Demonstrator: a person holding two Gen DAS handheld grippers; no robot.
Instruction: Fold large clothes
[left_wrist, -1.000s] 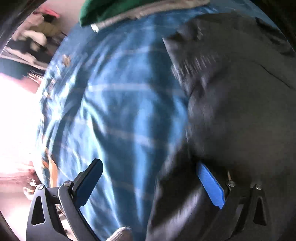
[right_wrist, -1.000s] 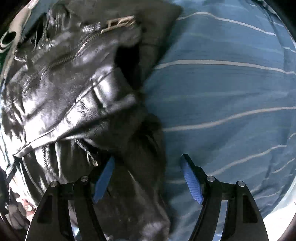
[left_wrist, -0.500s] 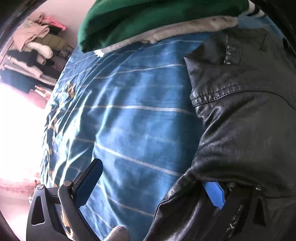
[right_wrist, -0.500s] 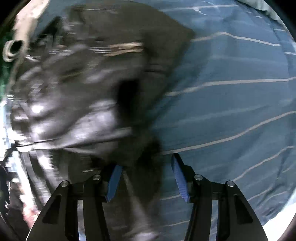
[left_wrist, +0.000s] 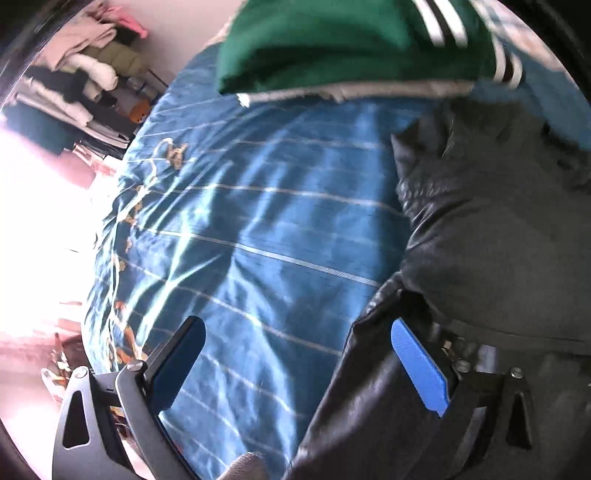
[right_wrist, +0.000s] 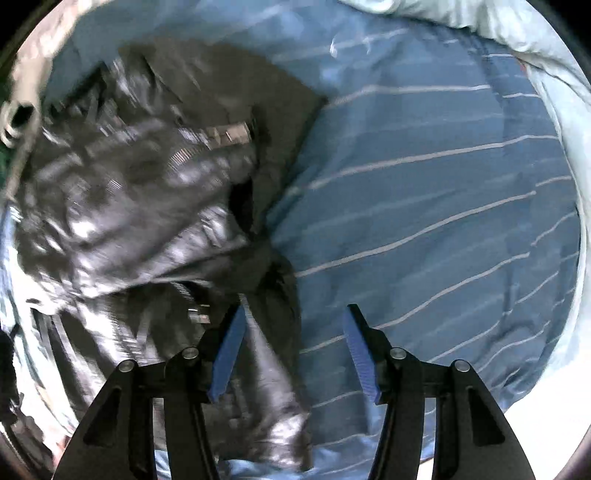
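Observation:
A black leather jacket (left_wrist: 498, 240) lies crumpled on a blue striped bedspread (left_wrist: 258, 240). My left gripper (left_wrist: 295, 325) stands wide open above the bed. The jacket's edge hangs against the right blue pad (left_wrist: 417, 369) and does not touch the left pad. In the right wrist view the jacket (right_wrist: 129, 206), zips showing, fills the left half. My right gripper (right_wrist: 295, 310) points straight down. A fold of the jacket sits between its pads, next to the left one. Bedspread (right_wrist: 424, 203) shows in the gap before the right pad.
A green garment with white stripes (left_wrist: 351, 40) lies on the bed beyond the jacket. Piled clothes (left_wrist: 74, 74) sit past the bed's far left edge, beside bright glare. A pale bunched quilt (right_wrist: 554, 92) borders the bedspread at the upper right.
Both grippers have risen away from the bed, so more bedspread and the green garment show. The right jaws narrowed around the jacket fold. The left jaws kept their width.

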